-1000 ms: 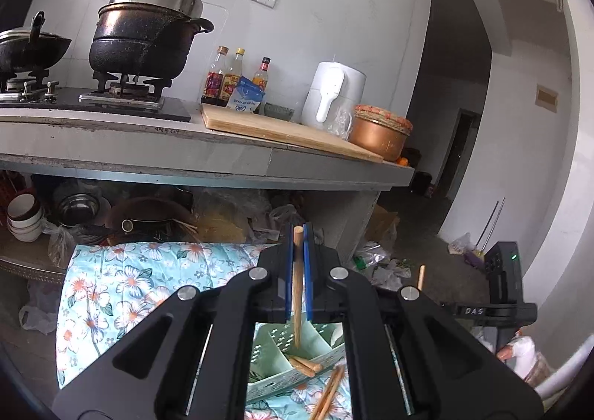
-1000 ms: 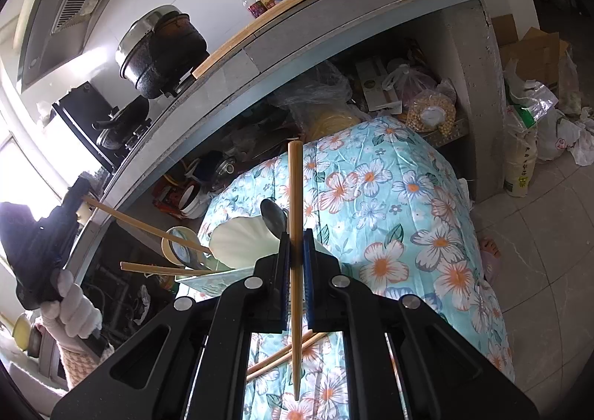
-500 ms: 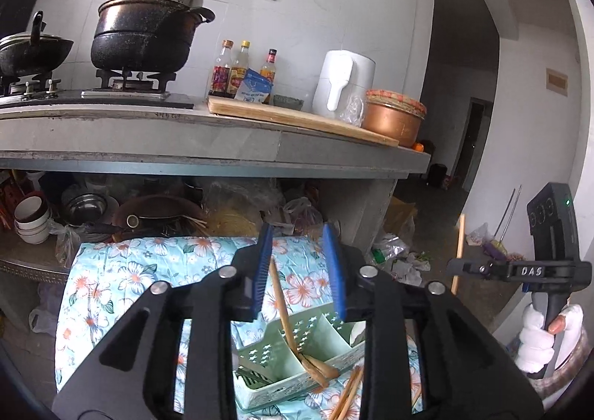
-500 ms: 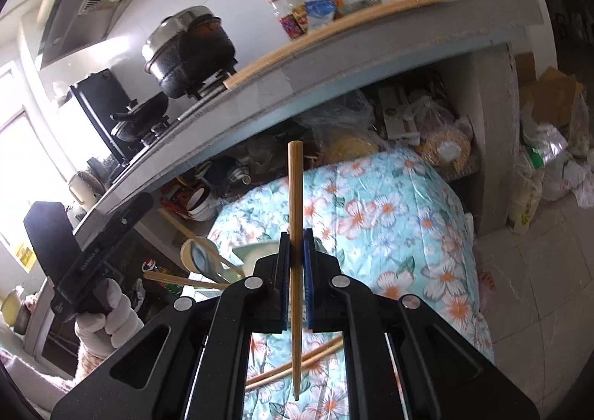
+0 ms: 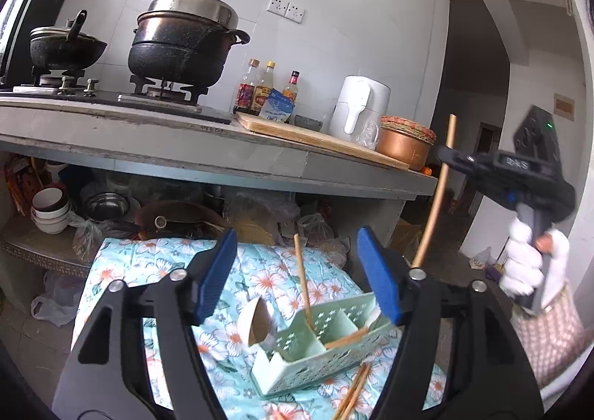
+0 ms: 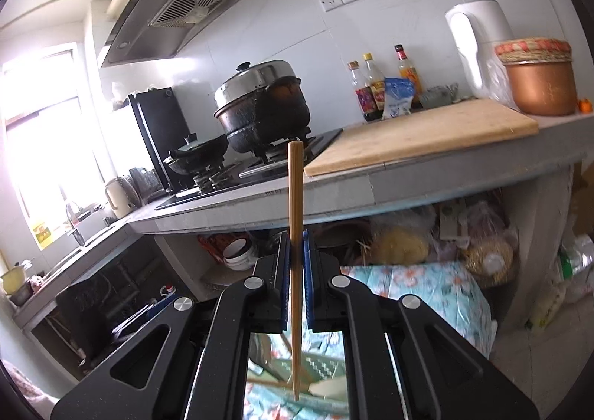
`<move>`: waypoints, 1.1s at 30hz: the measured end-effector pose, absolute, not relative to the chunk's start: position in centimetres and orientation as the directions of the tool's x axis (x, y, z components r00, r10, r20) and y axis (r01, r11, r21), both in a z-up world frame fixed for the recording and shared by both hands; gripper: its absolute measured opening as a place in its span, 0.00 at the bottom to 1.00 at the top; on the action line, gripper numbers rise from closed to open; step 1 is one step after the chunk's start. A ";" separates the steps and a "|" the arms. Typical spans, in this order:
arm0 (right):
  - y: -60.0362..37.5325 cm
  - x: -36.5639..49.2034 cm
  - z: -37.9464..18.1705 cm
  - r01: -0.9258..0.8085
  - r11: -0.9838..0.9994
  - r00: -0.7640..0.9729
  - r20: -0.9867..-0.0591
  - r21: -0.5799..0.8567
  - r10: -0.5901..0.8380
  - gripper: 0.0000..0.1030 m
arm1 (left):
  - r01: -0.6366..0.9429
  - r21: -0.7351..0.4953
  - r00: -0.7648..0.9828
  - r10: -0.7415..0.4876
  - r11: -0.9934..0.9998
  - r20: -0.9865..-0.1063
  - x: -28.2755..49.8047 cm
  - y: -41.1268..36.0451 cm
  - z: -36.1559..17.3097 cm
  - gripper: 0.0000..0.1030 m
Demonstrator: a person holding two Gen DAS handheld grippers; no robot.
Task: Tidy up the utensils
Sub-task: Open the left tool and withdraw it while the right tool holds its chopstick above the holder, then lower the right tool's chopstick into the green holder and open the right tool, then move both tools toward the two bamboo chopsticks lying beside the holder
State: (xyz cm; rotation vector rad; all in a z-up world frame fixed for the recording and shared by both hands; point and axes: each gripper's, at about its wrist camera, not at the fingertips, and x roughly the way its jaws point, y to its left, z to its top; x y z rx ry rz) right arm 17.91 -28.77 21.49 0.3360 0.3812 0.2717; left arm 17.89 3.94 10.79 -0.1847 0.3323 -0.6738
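left gripper [image 5: 297,271]: above the near end of the green tray [image 5: 345,353], jaws wide. They have just been opening; nothing between the pads now.
released chopstick [image 5: 303,282]: stands tilted in a tray compartment, top leaning away from the camera, free of the blue pads.
right gripper [image 6: 296,260]: pinched narrow on one wooden chopstick [image 6: 295,234], held upright across the pads, tip pointing down toward the tray. In the left view it sits up and right of the tray, well apart from it, in a white-gloved hand [image 5: 527,264].
tray: on the floral cloth [image 5: 148,271], divided into compartments. Besides the upright chopstick, another wooden piece lies flat in the next compartment.
spoon [image 5: 256,320]: white, at the left end of the tray; cannot tell whether it rests in the tray or just beside it.
loose chopsticks [image 5: 354,392]: a pair on the cloth just in front of the tray, not yet sorted.
done: at least one chopstick in the tray, left gripper free.
left: my read is the right gripper's chopstick goes in next, then the pair on the cloth, maybe the spoon.
risk: the tilted chopstick could tip out if the tray gets bumped.
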 end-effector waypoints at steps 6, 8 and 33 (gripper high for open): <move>-27.3 22.9 17.5 -0.162 0.923 0.869 -0.393 0.349 0.301 0.07 | 0.537 -0.268 0.739 -0.599 0.800 -0.308 16.8 6.0 8.9 0.68; -26.7 24.1 15.6 -0.156 0.926 0.847 -0.436 0.342 0.304 0.07 | 0.517 -0.267 0.738 -0.581 0.813 -0.342 16.7 6.7 8.1 0.69; -28.3 12.1 10.7 -0.021 0.898 0.862 -0.447 0.439 0.238 0.66 | 0.529 -0.229 0.489 -0.513 0.818 -0.705 16.7 4.7 -4.3 0.71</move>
